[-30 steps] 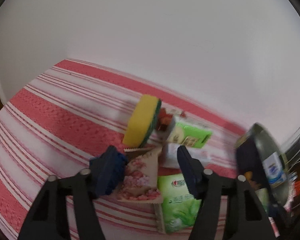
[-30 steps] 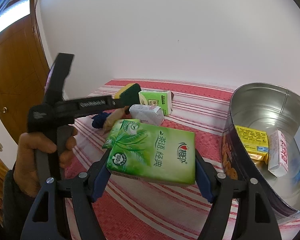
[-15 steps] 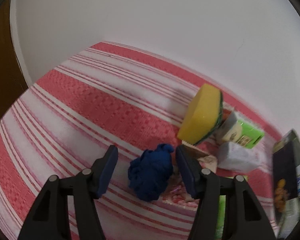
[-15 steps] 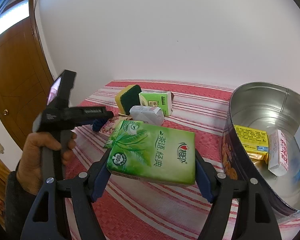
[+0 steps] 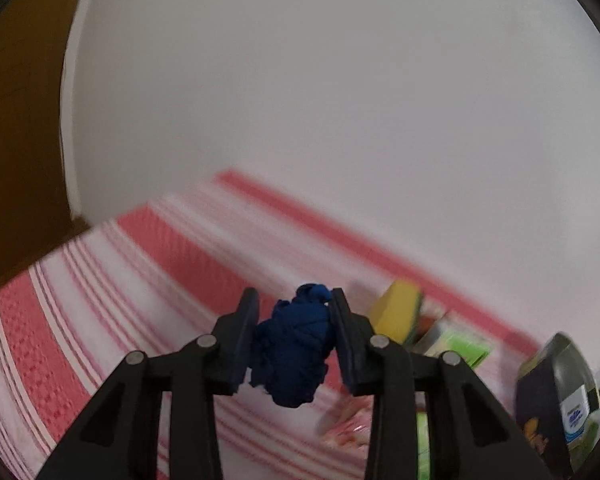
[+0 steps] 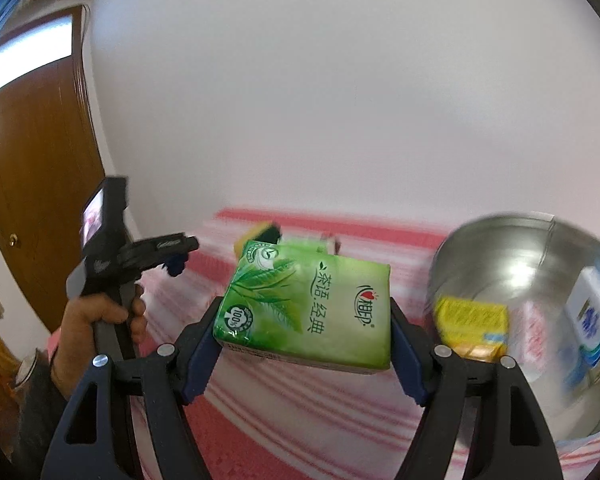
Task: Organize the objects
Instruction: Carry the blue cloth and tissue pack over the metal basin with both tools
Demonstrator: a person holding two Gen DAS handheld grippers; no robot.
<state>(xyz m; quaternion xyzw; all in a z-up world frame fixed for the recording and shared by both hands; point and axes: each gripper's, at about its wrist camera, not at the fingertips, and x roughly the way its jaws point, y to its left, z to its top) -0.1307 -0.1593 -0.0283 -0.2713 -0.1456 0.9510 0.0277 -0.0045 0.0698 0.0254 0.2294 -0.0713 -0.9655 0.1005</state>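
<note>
Our left gripper (image 5: 294, 342) squeezes a blue cloth ball (image 5: 292, 356), up off the striped cloth (image 5: 120, 280). Our right gripper (image 6: 306, 342) holds a green tissue pack (image 6: 308, 304) w/ the metal tub (image 6: 540, 280) just beside.

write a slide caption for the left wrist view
Left gripper shut on a blue cloth bundle, lifted above the red-striped tablecloth.

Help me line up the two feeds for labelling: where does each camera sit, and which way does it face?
Left wrist: on the left hand-held gripper, looking along its fingers at the blue cloth they clamp, over the striped table toward the wall; only its black fingers show.
Right wrist: on the right hand-held gripper, facing the green tissue pack it holds, metal tin to the right; the person's left hand shows.
Shared: sponge, tin, table, blue cloth.
</note>
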